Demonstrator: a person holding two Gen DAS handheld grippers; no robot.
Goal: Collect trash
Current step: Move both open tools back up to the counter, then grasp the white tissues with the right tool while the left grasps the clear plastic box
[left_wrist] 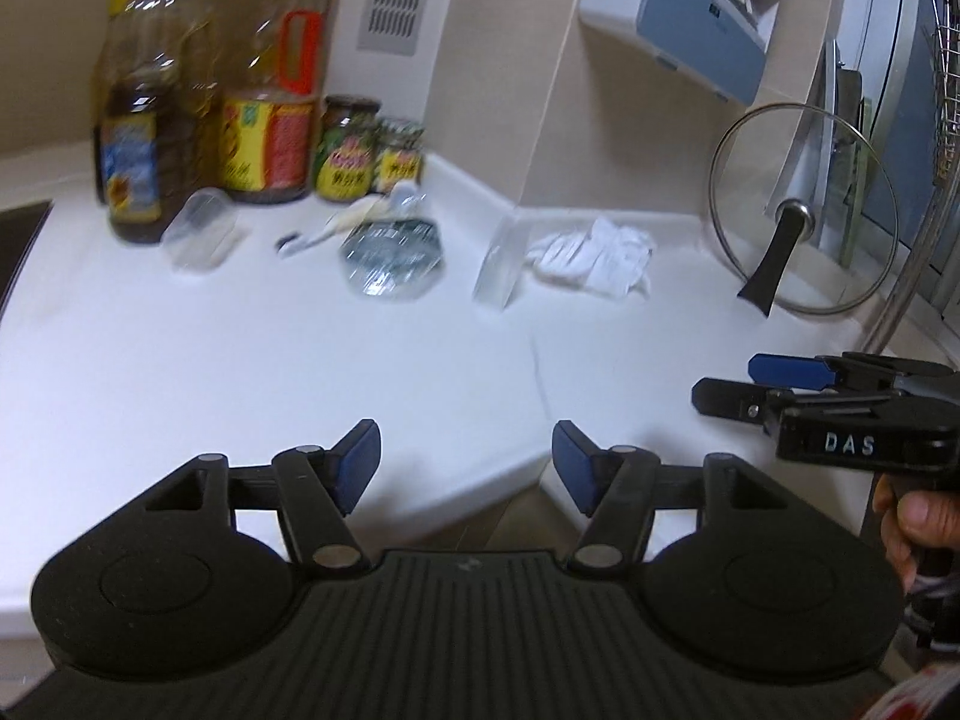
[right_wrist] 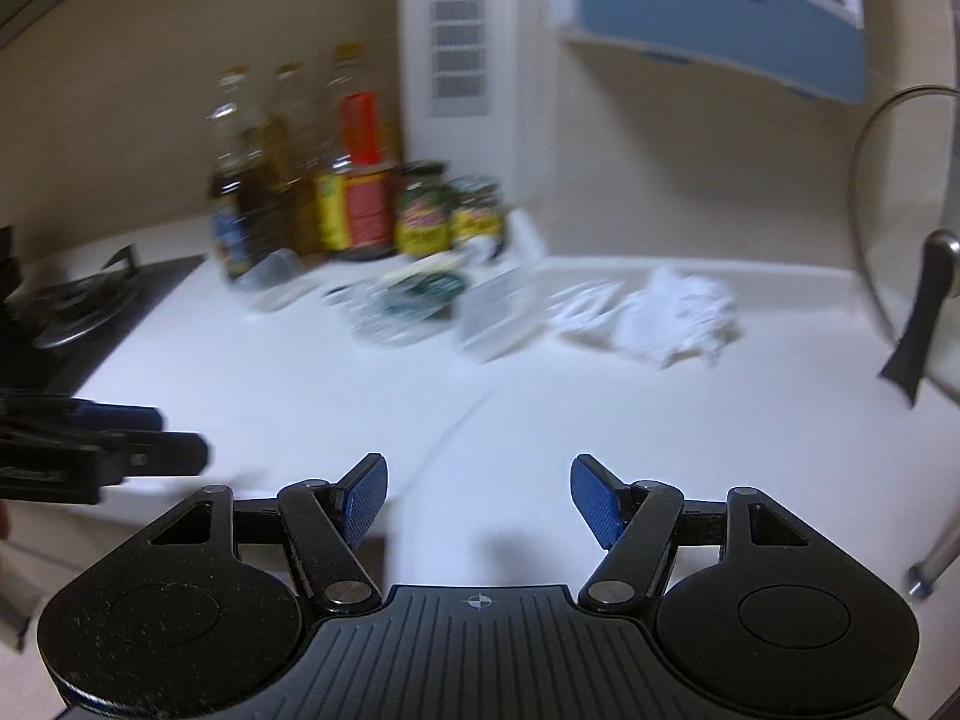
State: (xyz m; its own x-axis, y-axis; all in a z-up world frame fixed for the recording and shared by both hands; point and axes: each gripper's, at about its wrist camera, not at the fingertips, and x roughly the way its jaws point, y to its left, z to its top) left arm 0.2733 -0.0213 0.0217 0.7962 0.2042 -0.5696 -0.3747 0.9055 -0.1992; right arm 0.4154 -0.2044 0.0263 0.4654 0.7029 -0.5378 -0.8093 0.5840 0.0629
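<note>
White kitchen tabletop [left_wrist: 240, 360] fills both views, turning a corner under a tiled wall. Both tools hang over its near edge, released, nothing between the pads: the left hand-held gripper [left_wrist: 466, 459] and the right hand-held gripper [right_wrist: 478, 498]. Ahead and well apart lies the trash. A crumpled paper wad [right_wrist: 678, 312] sits forward-right, nearer the right one; a crushed plastic bottle [left_wrist: 393, 255], its long axis running away toward the jars [left_wrist: 366, 147], sits nearer the left.

Both views blur — jar labels [left_wrist: 351, 171] beside the bottles [left_wrist: 270, 138] are unreadable. The lid [right_wrist: 900, 228] is cut by the right-wrist picture's edge, right of the bottles.
</note>
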